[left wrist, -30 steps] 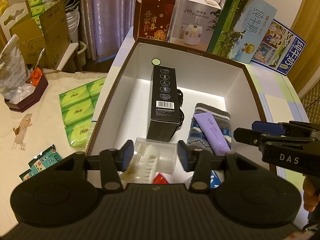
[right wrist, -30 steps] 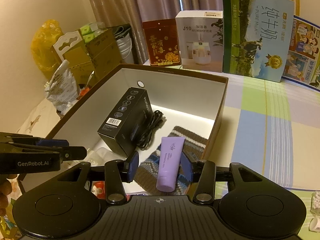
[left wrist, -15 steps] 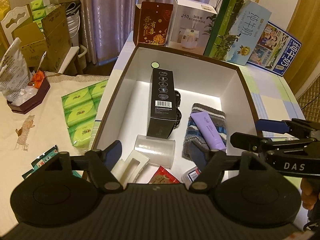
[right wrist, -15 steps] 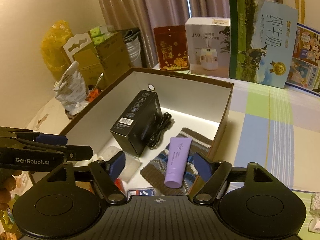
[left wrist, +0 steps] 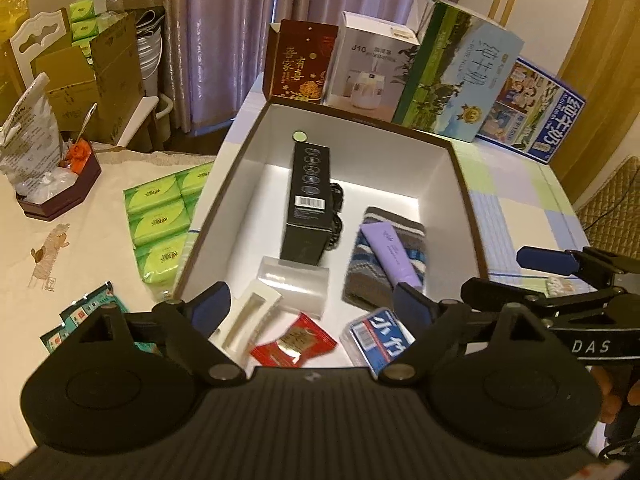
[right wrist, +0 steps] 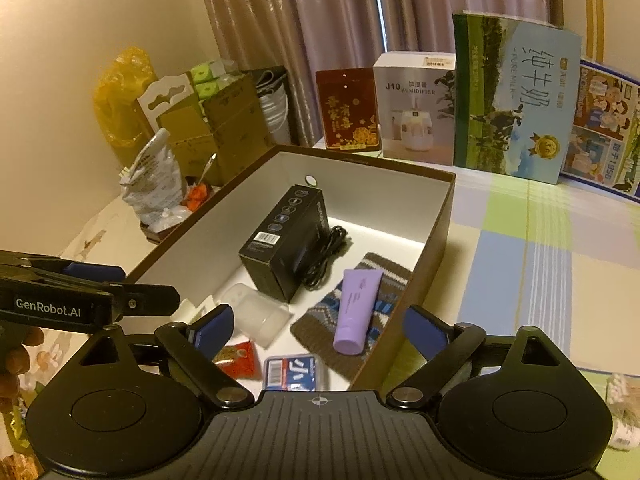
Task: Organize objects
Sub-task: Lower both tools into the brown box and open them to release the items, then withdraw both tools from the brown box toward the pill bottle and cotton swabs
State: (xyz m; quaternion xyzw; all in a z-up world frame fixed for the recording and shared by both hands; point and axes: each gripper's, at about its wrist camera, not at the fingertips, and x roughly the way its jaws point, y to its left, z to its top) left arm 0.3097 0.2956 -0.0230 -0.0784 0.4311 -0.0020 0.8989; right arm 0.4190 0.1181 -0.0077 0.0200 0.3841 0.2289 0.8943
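Observation:
A brown box with a white inside (left wrist: 400, 160) (right wrist: 436, 224) holds a black carton (left wrist: 310, 204) (right wrist: 286, 240), a black cable (right wrist: 326, 252), a knitted cloth (left wrist: 372, 268) (right wrist: 316, 316) with a purple tube (left wrist: 394, 254) (right wrist: 356, 308) on it, a clear plastic case (left wrist: 294, 284) (right wrist: 260, 312), a white comb (left wrist: 248, 316), a red sachet (left wrist: 294, 340) and a blue-and-white pack (left wrist: 380, 338) (right wrist: 294, 372). My left gripper (left wrist: 310, 308) is open and empty above the box's near end. My right gripper (right wrist: 318, 328) is open and empty above the box's near right corner.
Cartons stand in a row behind the box: red (left wrist: 302, 64), white humidifier (left wrist: 372, 72), green milk (left wrist: 456, 76). Green tissue packs (left wrist: 160, 216) and teal packets (left wrist: 80, 320) lie left of the box. A checked cloth (right wrist: 540, 260) covers the table at right.
My left gripper opened and let go of the clear case, which now lies in the box. My right gripper opened off the purple tube. Both pulled back and up.

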